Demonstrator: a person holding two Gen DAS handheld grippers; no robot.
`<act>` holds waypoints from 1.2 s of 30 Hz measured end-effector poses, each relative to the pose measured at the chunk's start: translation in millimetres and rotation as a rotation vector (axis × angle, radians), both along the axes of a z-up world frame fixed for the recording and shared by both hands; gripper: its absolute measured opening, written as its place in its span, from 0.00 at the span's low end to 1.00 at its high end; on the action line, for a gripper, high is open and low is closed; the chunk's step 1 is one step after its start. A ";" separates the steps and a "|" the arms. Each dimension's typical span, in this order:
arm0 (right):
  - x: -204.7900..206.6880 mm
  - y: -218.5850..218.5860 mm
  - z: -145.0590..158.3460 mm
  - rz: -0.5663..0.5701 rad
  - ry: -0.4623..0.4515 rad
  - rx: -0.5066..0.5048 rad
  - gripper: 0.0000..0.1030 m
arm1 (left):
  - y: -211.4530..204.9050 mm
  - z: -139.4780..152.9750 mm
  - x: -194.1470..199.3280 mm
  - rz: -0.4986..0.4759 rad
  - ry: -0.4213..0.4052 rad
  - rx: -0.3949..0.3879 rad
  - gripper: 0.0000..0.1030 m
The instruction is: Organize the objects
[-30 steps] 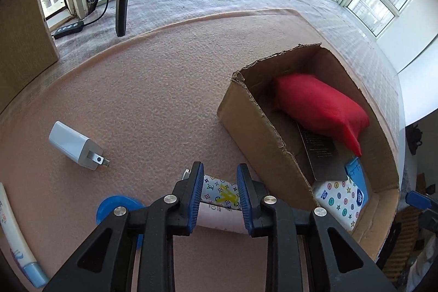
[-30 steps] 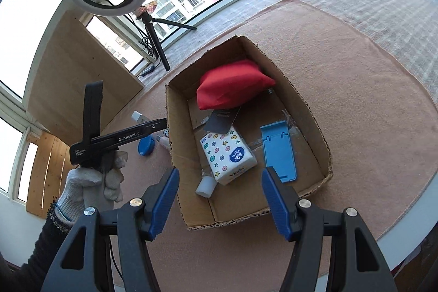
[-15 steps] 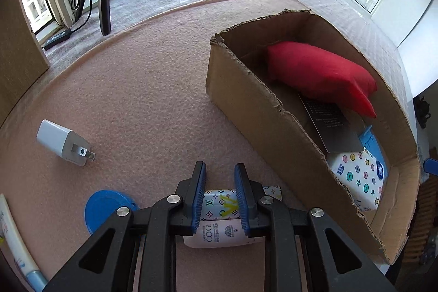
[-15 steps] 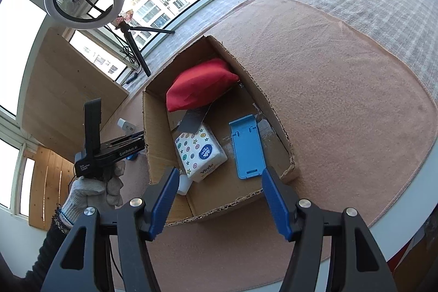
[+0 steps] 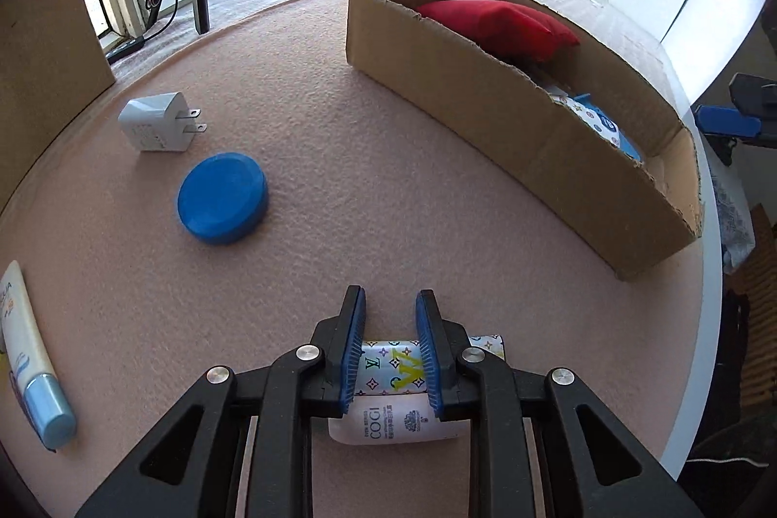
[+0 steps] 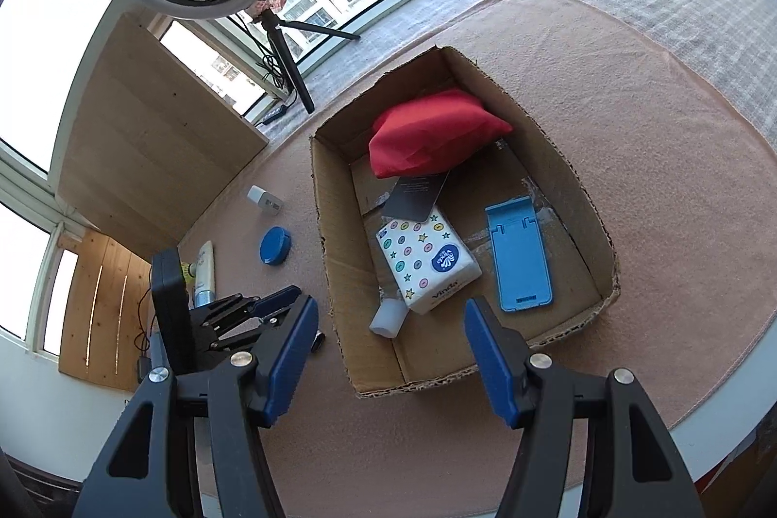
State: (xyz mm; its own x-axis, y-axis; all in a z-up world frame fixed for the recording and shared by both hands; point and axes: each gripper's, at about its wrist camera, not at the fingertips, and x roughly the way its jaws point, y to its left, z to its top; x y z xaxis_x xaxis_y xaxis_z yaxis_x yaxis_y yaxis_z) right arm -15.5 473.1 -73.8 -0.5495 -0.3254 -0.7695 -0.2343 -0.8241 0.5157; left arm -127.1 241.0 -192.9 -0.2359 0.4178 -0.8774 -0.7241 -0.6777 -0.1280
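Blue pads of your left gripper [image 5: 391, 341] are clamped on a small tube [image 5: 396, 392], glossy, with a printed monogram wrap and a white end marked COGI, lying crosswise between them. That gripper tilts steeply down over the pink felt mat [image 5: 340, 158], near the mat's front edge and just beside the box [image 5: 510, 120]. Your right gripper [image 6: 388, 348] also points down, hovering above the box's near end with its jaws standing well apart and nothing between them.

Rough corrugated cardboard with torn rims makes up the box. Inside it lie a soft red pouch [image 6: 432, 139] at the far end, a dark card [image 6: 413, 197] leaning out from under it, a spotted tissue pack [image 6: 427, 260], a small white bottle [image 6: 388, 316] touching that pack, and a flat blue plastic stand [image 6: 517, 251] along the right wall.

On the mat left of the box sit a round blue puck [image 5: 222, 197], a white boxy charger [image 5: 158, 122] with its prongs toward the box, and a white tube with a pale blue cap [image 5: 29, 353] at the left edge.
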 end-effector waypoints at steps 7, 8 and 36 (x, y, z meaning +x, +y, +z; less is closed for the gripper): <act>-15.9 -46.0 3.0 0.111 0.006 0.002 0.57 | -45.2 3.6 15.6 0.072 -0.010 0.024 0.23; -18.4 -52.5 2.9 0.127 0.005 0.002 0.57 | -50.9 4.8 16.0 0.093 -0.009 0.027 0.23; -34.2 -141.3 0.4 0.362 -0.003 0.030 0.57 | -62.5 16.9 55.7 0.433 -0.039 -0.011 0.40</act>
State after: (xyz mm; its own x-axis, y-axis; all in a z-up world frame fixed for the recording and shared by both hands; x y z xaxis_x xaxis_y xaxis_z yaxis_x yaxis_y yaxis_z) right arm -49.8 331.8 -73.4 -0.4003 -0.4758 -0.7832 0.0735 -0.8686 0.4901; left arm -71.4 178.5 -176.0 -0.3545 0.2781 -0.8927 -0.3672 -0.9194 -0.1406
